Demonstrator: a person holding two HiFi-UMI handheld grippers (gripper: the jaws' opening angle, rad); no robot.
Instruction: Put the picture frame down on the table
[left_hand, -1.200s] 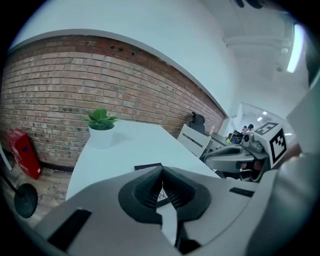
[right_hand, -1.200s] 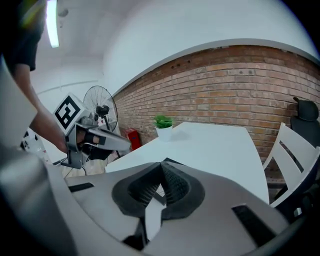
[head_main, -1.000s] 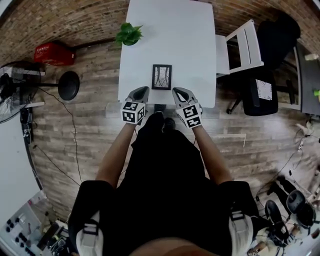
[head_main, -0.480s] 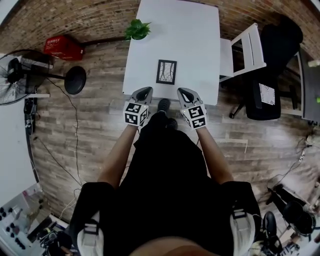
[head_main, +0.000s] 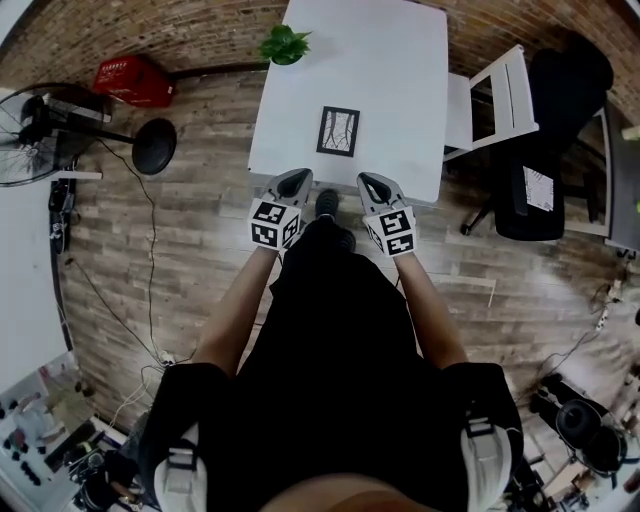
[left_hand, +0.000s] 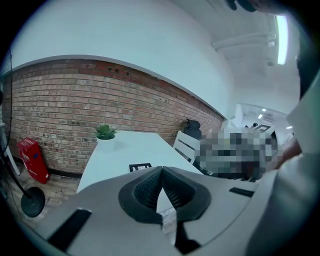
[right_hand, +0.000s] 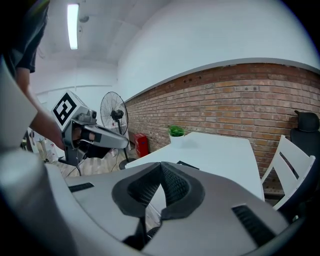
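White table (head_main: 400, 60), picture frame (head_main: 338, 131) flat near its near edge; only head view shows its face. Right gripper view adds fan (right_hand: 114, 119). Left gripper (head_main: 297, 180), right gripper (head_main: 368, 183) fully closed, empty.

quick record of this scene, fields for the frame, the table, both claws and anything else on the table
frame: small black rectangular picture frame, lying flat on the table, towards its near edge
table: white rectangular table
left claw: shut, empty, at the table's near edge, apart from the frame
right claw: shut, empty, at the near edge, apart from the frame
also on table: green potted plant, far left corner
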